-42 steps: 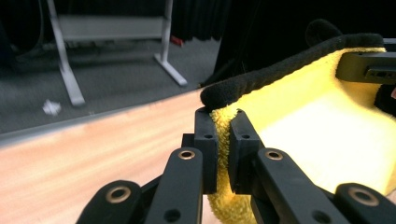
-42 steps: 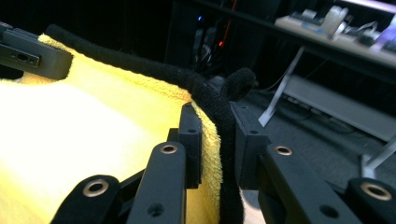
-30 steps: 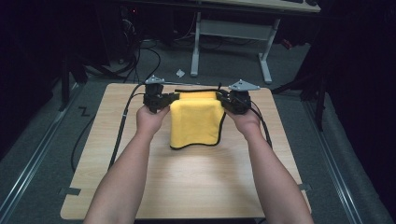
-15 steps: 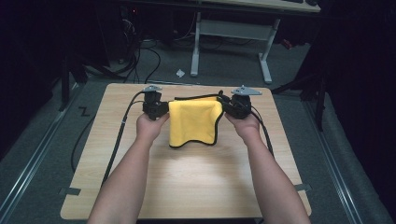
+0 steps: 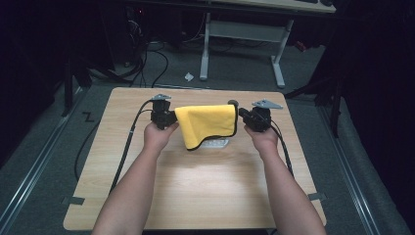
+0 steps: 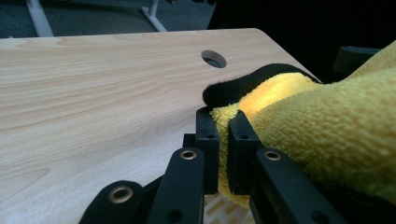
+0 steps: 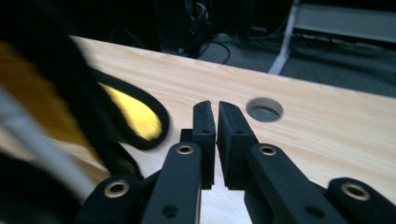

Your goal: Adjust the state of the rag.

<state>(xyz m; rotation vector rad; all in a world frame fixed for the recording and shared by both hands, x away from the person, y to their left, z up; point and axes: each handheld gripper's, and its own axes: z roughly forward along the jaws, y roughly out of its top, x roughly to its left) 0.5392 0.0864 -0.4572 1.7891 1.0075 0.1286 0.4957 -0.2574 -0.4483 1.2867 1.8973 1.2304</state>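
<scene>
A yellow cloth [image 5: 208, 125] with black edging hangs spread between the two grippers above the wooden table [image 5: 205, 191]. My left gripper [image 5: 171, 117] is shut on the cloth's left top corner. In the left gripper view the yellow cloth [image 6: 327, 112] is pinched between the jaws of the left gripper [image 6: 223, 116]. My right gripper [image 5: 243, 116] is at the cloth's right top edge. In the right gripper view the right gripper [image 7: 217, 106] has its jaws together with no cloth between them, and the cloth [image 7: 135, 116] is blurred to their left.
A small white latticed object [image 5: 216, 143] lies on the table under the cloth's lower edge. A round cable hole [image 5: 233, 103] sits near the table's far edge. Desk legs and cables stand on the floor beyond. Bare wood stretches toward the person.
Both hands have spread slightly apart and moved farther from the person. The cloth now hangs shorter, and the white object shows beneath it.
</scene>
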